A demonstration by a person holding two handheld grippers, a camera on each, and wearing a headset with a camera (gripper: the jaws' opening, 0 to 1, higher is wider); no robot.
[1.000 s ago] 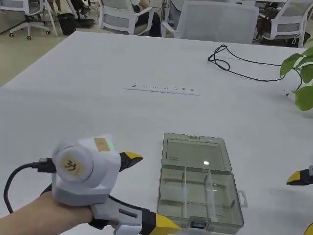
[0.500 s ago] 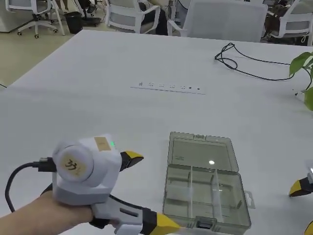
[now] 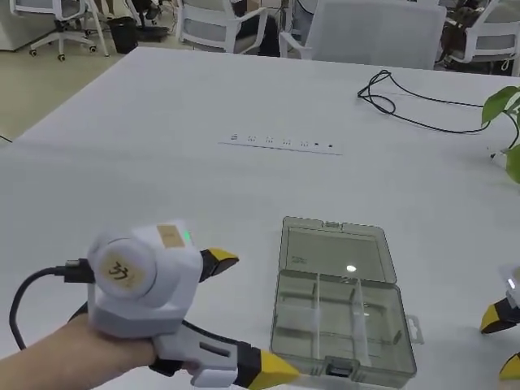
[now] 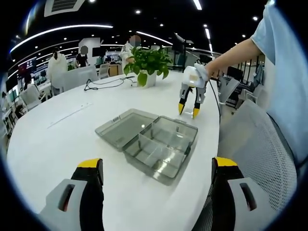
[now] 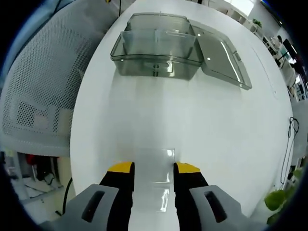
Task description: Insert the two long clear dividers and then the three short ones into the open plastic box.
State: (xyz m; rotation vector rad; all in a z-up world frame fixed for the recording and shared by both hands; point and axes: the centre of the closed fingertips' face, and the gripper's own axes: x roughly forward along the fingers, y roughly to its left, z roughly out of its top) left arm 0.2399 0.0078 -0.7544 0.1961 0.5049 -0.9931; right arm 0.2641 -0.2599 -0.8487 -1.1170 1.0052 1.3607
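The open clear plastic box [image 3: 341,329] lies on the white table with its lid [image 3: 337,248] folded flat behind it. Two long clear dividers [image 3: 314,313] stand inside it. My left gripper [image 3: 248,315] hovers left of the box, open wide and empty; its own view frames the box [image 4: 159,147] between the jaws of the left gripper [image 4: 156,166]. The right gripper [image 3: 504,341] is at the right edge, open. In its own view the right gripper [image 5: 154,168] hangs over short clear dividers [image 5: 163,192] lying flat on the table, away from the box [image 5: 159,45].
A white power strip [image 3: 280,144] lies mid-table, a black cable [image 3: 390,93] coils at the back right, and a leafy plant [image 3: 508,122] stands at the right edge. Office chairs [image 3: 357,32] line the far side. A mesh chair [image 5: 43,72] sits by the near table edge.
The head camera shifted slightly. The right gripper has sunk a little toward the near table edge. The left gripper and the box have stayed put.
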